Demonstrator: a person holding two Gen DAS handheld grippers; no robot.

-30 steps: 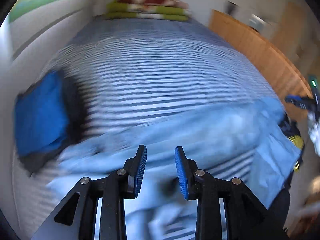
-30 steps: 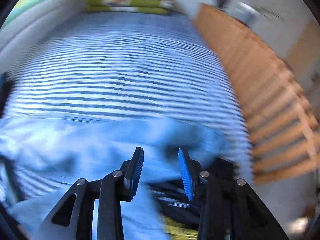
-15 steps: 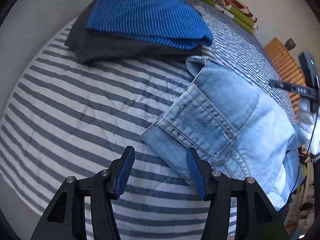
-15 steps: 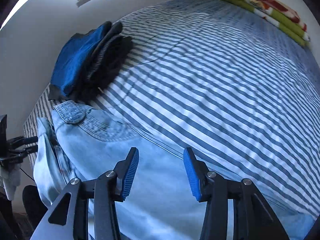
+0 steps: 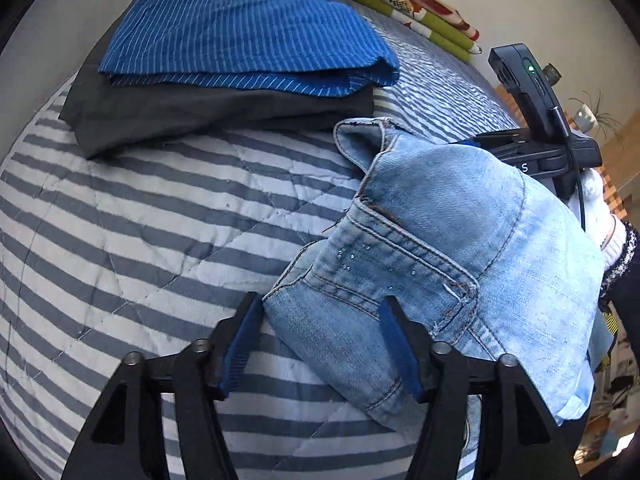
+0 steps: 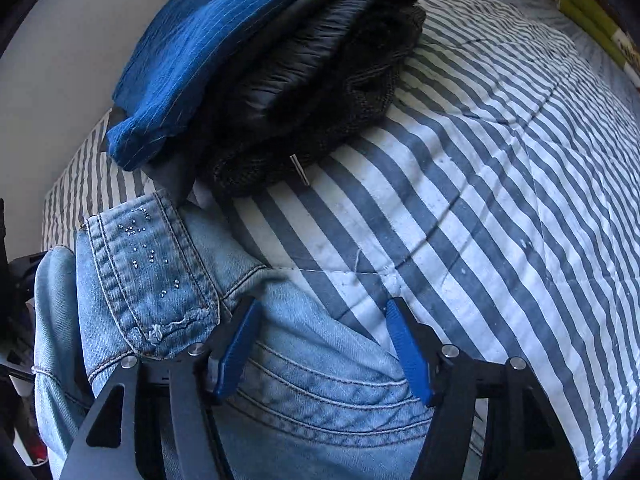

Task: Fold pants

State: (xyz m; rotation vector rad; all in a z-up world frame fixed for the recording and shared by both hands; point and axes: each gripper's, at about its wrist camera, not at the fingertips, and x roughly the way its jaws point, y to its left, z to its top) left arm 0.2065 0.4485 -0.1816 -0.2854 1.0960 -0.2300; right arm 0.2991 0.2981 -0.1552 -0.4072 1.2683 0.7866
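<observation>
Light blue jeans [image 5: 460, 248] lie bunched on the striped bedspread [image 5: 140, 216], back pocket with small studs facing up. My left gripper [image 5: 320, 348] stands open, its blue pads either side of the denim's near corner. In the right wrist view the same jeans [image 6: 168, 280] fill the lower left. There my right gripper [image 6: 324, 352] is open just above the waistband seams, with denim between its pads. The right tool [image 5: 536, 120], held in a white-gloved hand [image 5: 600, 216], shows behind the jeans in the left wrist view.
A stack of folded clothes, blue pinstriped [image 5: 240, 32] on top of dark grey [image 5: 208, 116], sits near the wall beside the jeans. It appears as a folded stack [image 6: 280, 64] in the right wrist view too. Folded green and red blankets [image 5: 412, 0] lie at the bed's far end.
Both grippers have dropped closer to the jeans and their jaws have widened. The left pads now straddle the denim corner, and the right pads sit over the waistband.
</observation>
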